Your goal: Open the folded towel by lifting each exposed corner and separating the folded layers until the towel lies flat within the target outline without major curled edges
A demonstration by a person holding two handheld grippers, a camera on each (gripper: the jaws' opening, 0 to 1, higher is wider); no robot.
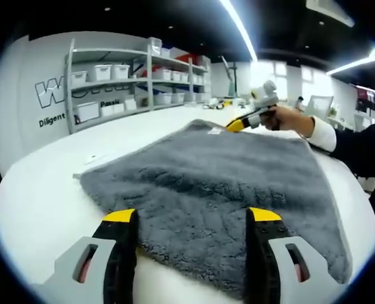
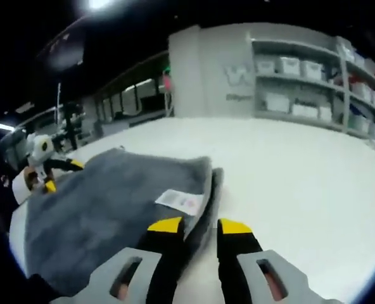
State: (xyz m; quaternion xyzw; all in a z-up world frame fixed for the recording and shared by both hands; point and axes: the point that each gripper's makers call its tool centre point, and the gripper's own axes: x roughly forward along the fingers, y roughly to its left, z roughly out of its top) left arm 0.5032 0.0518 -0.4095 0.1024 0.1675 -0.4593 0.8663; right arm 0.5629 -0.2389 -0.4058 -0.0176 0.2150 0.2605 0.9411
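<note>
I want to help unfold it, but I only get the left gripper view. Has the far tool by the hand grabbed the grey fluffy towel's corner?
Observer: In the right gripper view, the right tool sits astride the thick edge of the grey fluffy towel. Its jaws are close together, but I cannot tell whether they pinch.
Operator: Is the towel folded there?
Observer: Yes, a second layer peeks out beneath the top one at that edge.
Operator: Is anything on it?
Observer: A white rectangular label lies flat on top, just ahead of the tool.
</note>
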